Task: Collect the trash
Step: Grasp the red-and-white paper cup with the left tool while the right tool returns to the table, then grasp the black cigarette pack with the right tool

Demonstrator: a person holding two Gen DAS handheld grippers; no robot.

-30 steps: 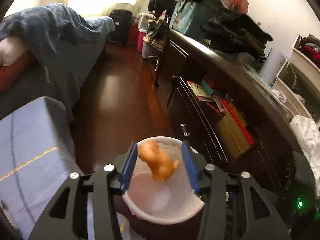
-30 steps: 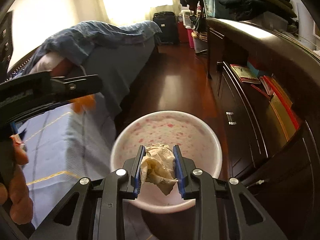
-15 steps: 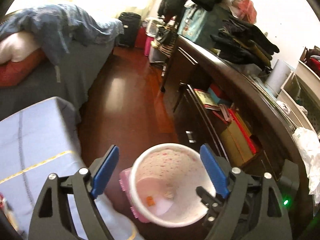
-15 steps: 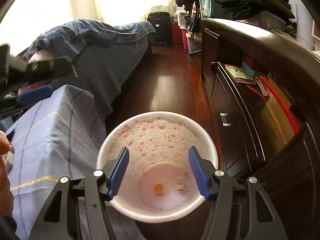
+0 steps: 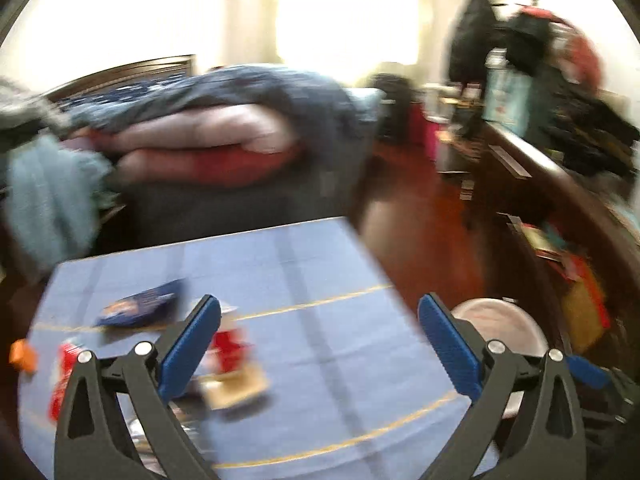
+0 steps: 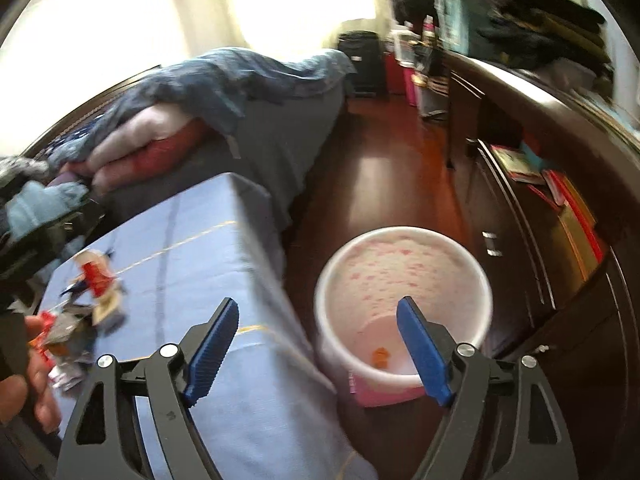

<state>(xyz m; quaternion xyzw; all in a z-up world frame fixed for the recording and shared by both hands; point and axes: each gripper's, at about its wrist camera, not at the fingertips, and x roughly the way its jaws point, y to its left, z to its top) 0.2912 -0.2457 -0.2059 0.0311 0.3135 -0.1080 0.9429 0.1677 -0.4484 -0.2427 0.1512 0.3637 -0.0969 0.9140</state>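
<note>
A white trash bin with pink flowers [image 6: 404, 276] stands on the floor beside a table with a blue cloth [image 6: 192, 248]; an orange scrap [image 6: 380, 356] lies at its bottom. The bin's rim shows at the right in the left wrist view [image 5: 500, 316]. My left gripper [image 5: 320, 344] is open and empty over the blue cloth [image 5: 320, 280]. Litter lies on the cloth: a blue packet [image 5: 140, 308], a red wrapper [image 5: 230, 350], a tan card [image 5: 236, 390], a red packet [image 5: 64, 376] and an orange scrap [image 5: 22, 356]. My right gripper [image 6: 320, 344] is open and empty, between table edge and bin. The litter pile [image 6: 92, 292] lies to its left.
A bed with blue covers and a red pillow [image 5: 208, 140] stands behind the table. A dark dresser [image 6: 540, 200] with books runs along the right. Wooden floor [image 6: 384, 168] lies between them. A hand [image 6: 24, 376] shows at the left edge of the right wrist view.
Both grippers opened over the bin and their scraps fell in. Then the left gripper swung left over the table, and the right gripper shifted left toward the table edge.
</note>
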